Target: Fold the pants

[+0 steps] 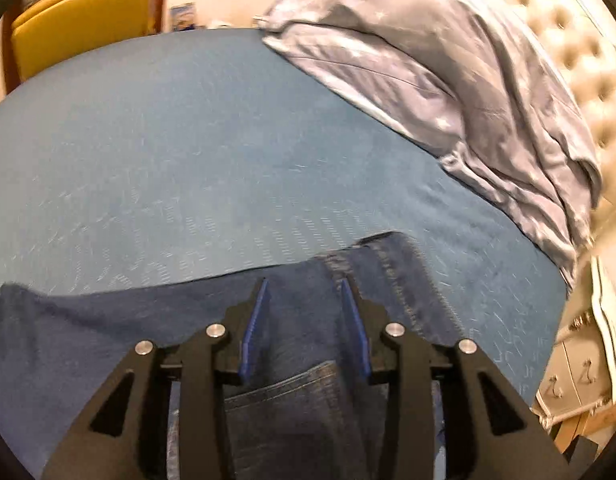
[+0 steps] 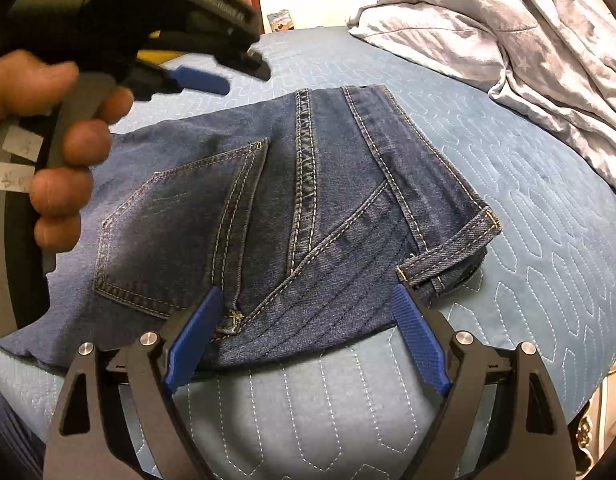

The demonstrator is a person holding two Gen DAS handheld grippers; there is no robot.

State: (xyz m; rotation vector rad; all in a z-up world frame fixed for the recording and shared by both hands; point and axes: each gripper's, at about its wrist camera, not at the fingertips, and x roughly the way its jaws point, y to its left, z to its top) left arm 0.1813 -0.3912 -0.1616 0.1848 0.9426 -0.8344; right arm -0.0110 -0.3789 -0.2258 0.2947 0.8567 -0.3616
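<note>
One pair of jeans [image 2: 291,208], folded, lies flat on your bed [image 2: 528,264], back pocket [image 2: 175,236] up. Two grippers: your left gripper [image 1: 303,292] hangs above the jeans, partly spread, nothing pinched; your right gripper [image 2: 308,300] is spread wide at the near edge of the jeans, pads apart from the cloth. One hand [image 2: 63,148] shows, blocking the jeans' left end. Left view is blurred and its own gripper covers the pocket. One crumpled duvet [image 2: 540,52], one yellow chair [image 1: 79,20], one tufted headboard [image 1: 568,40], cut off.
</note>
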